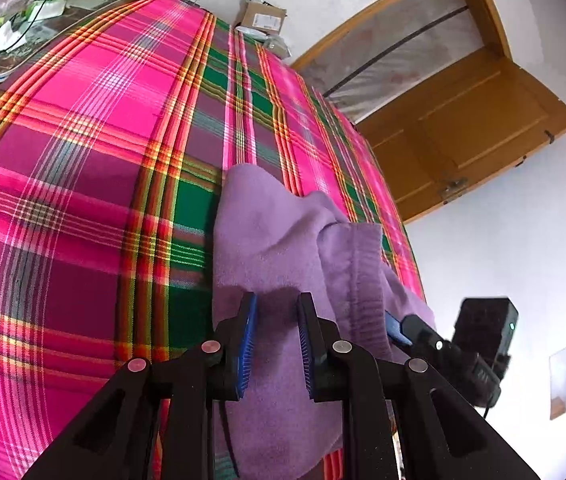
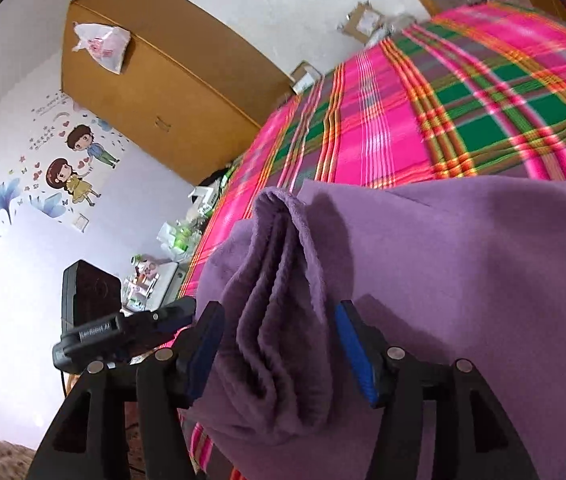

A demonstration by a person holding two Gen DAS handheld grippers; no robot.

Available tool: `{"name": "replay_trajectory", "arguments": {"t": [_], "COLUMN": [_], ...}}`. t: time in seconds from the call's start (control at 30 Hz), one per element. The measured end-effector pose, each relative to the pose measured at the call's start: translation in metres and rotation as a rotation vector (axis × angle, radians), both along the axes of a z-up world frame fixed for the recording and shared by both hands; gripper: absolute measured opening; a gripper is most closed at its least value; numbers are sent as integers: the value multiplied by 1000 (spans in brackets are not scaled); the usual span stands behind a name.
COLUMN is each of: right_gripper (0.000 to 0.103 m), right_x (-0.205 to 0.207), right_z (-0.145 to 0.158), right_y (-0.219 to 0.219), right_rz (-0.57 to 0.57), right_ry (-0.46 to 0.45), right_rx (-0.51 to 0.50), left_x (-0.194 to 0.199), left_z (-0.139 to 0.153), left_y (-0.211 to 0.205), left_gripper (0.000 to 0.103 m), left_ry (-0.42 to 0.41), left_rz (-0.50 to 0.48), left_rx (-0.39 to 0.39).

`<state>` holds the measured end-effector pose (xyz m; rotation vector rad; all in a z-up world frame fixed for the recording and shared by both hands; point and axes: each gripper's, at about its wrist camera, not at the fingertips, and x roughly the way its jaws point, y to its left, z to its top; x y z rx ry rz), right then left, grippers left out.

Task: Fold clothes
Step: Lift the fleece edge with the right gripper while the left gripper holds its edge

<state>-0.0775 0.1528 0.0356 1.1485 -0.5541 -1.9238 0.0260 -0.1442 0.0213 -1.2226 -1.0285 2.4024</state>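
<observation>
So I'm looking at a purple fleece garment [image 1: 283, 224] lying on the pink and green plaid bedspread [image 1: 95, 160], bunched up near the edge of the bed on the door side. My left gripper [image 1: 277, 308] is sitting with its 2 blue pads only partly apart and the purple fabric is running between them, but I honestly cannot tell if the pads are actually pinching it or just straddling it. The right gripper [image 2: 279, 316] is standing wide open, and a ribbed, folded bit of the garment is sticking up in the gap between its fingers [image 2: 353, 344] without either pad pressing on it, so nothing is being held there. In the left wrist view I'm seeing the right gripper's blue tip poking in at the garment's right side. Behind the bed there's a wooden door [image 1: 463, 128], and the right view is showing a wooden wardrobe [image 2: 171, 92] plus cartoon wall stickers [image 2: 71, 160].
</observation>
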Motion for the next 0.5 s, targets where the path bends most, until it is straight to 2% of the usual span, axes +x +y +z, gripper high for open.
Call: {"name": "replay_trajectory", "arguments": {"t": [0.1, 0.33, 0.43, 0.5], "right_gripper": [58, 59, 59, 59], "right_x": [-5, -3, -3, -2], "right_z": [3, 17, 14, 9], "right_y": [-12, -44, -57, -65], "right_rz": [27, 58, 60, 87], "right_ry": [0, 65, 88, 91], "right_rx": [7, 175, 276, 298], "left_x": [0, 3, 3, 3], "left_z": [-2, -2, -3, -3], "left_y": [1, 4, 5, 5], "left_gripper": [19, 19, 19, 19], "left_ry": [-4, 1, 0, 1], "left_rz": [1, 0, -3, -5], "left_rx": [3, 3, 6, 7]}}
